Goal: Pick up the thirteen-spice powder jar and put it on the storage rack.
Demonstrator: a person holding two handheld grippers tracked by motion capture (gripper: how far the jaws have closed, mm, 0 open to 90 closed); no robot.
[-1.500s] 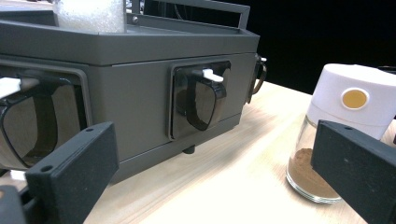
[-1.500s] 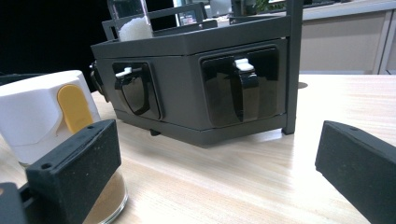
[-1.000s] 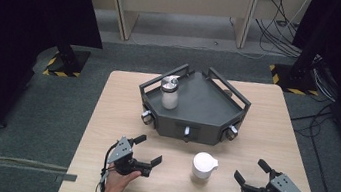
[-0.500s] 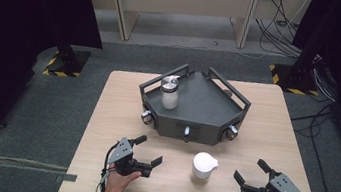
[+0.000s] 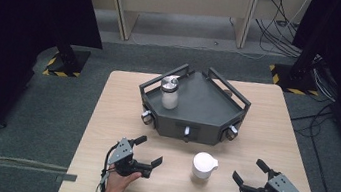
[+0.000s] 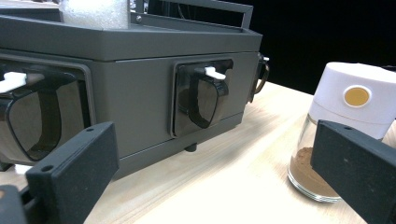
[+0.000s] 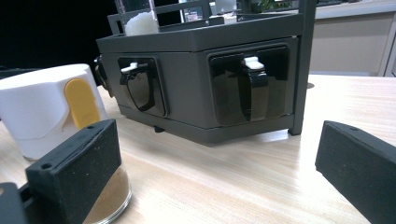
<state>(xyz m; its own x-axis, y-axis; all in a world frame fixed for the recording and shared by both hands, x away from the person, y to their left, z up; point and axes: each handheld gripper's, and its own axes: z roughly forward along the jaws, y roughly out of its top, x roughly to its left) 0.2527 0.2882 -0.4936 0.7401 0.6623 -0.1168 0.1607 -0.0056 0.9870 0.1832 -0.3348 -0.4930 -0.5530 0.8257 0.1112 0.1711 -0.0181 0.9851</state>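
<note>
Nothing moved; spice jar [image 5: 203, 167] unlabelled, between grippers.

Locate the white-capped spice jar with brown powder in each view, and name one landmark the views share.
High view: the spice jar stands on the table near its front edge, between the left gripper and the right gripper.
Left gripper view: the jar is at the right edge, behind the right-hand jaw.
Right gripper view: it is at far left, behind the left-hand jaw.
Shared landmark: the dark grey rack.
</note>
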